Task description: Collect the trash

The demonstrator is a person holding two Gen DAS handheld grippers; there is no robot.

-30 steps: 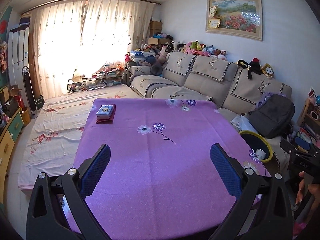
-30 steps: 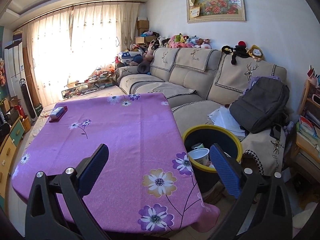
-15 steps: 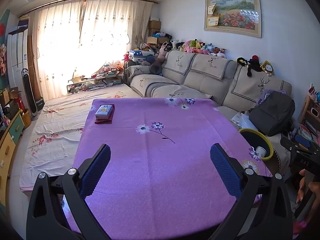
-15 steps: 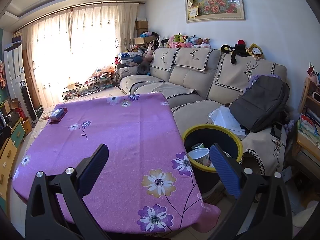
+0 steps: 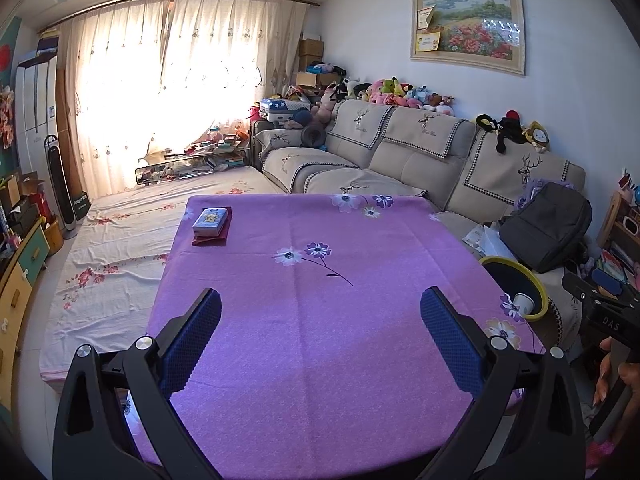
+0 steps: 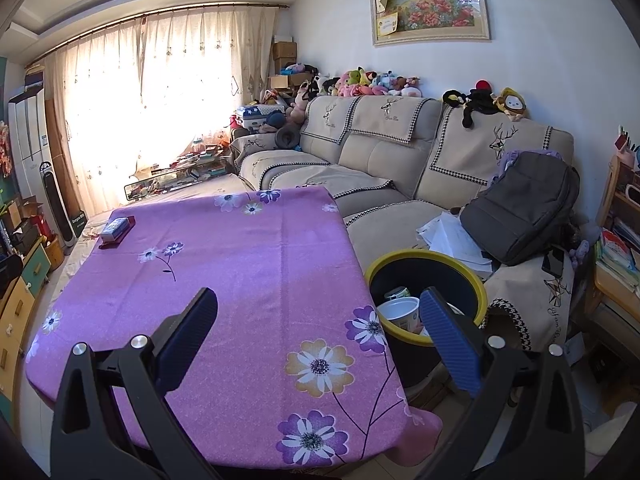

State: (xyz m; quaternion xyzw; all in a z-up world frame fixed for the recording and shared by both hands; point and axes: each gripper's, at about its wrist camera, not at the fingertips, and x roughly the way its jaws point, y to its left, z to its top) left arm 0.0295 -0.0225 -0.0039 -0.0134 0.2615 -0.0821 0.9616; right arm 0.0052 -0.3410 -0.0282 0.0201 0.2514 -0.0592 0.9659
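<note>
A dark trash bin with a yellow rim [image 6: 468,276] stands on the floor at the table's right side, between table and sofa. Inside it lie a white cup [image 6: 400,314] and a can [image 6: 396,293]. The bin also shows in the left wrist view [image 5: 538,286] with the white cup [image 5: 525,304]. My left gripper [image 5: 320,336] is open and empty above the near part of the purple flowered tablecloth [image 5: 320,280]. My right gripper [image 6: 316,336] is open and empty over the table's right front corner, its right finger in front of the bin.
A small blue box on a dark red cloth [image 5: 211,222] lies at the table's far left [image 6: 116,229]. A beige sofa [image 6: 380,168] holds a grey backpack [image 6: 520,216] and papers [image 6: 448,236]. Drawers [image 5: 20,264] stand left. The right gripper's body [image 5: 608,312] shows at the right edge.
Both views have shifted only slightly; the left view has drifted a little back from the table. Both grippers stay open and empty.
</note>
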